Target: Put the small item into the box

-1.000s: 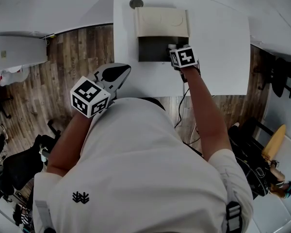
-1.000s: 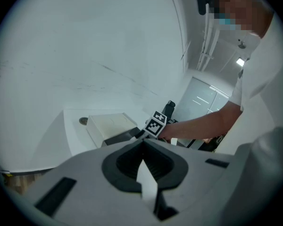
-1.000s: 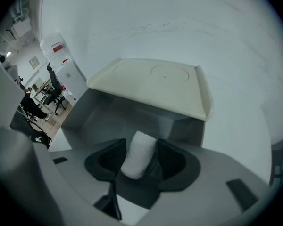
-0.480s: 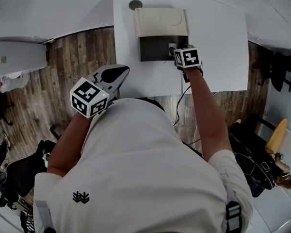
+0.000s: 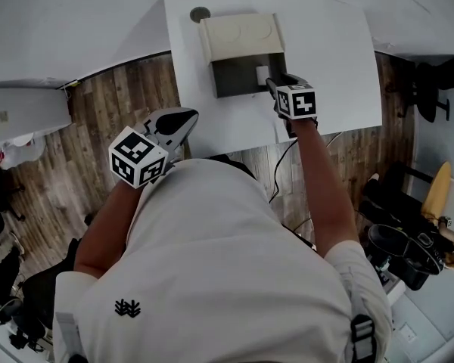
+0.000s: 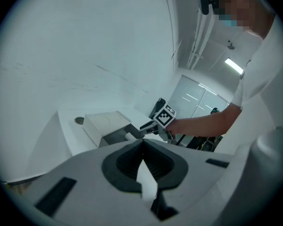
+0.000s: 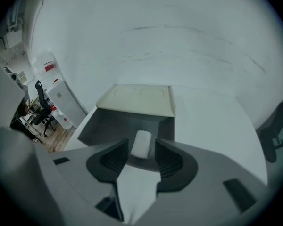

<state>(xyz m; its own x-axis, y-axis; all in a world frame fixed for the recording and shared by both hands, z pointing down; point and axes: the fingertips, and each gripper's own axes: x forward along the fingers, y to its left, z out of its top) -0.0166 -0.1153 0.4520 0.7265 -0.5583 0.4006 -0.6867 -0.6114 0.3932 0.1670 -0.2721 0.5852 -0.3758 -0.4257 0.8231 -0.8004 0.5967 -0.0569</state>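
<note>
The right gripper [image 7: 141, 150] hangs at the open box [image 7: 108, 122], jaws spread but closing, with nothing pinched. The small white block [image 7: 142, 142] lies on the box floor just ahead of the tips, in line with the gap. It looks light, stiff and smooth, so it is best taken across its narrow flanks. The left gripper [image 6: 142, 145] is pressed together and empty.
</note>
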